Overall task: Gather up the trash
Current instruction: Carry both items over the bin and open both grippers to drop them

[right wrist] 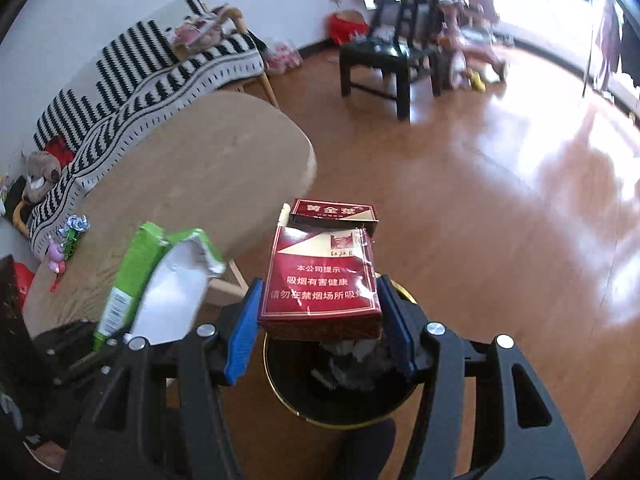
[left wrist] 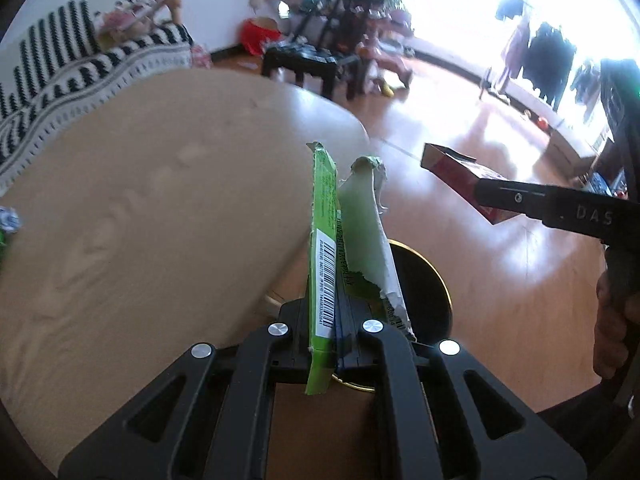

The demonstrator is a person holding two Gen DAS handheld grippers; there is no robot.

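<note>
Right wrist: my right tongs [right wrist: 320, 320] pinch red cardboard cigarette pack [right wrist: 320, 280] above black gold-rimmed bin [right wrist: 340, 408] for dropping; left tongs [left wrist: 340, 332] clamp torn green carton [left wrist: 324, 248].

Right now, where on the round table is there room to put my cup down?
Most of the round table is bare, from the striped blanket side to the edge nearest the floor. It is crowded only at one edge, where small toys and a wrapper sit.
</note>
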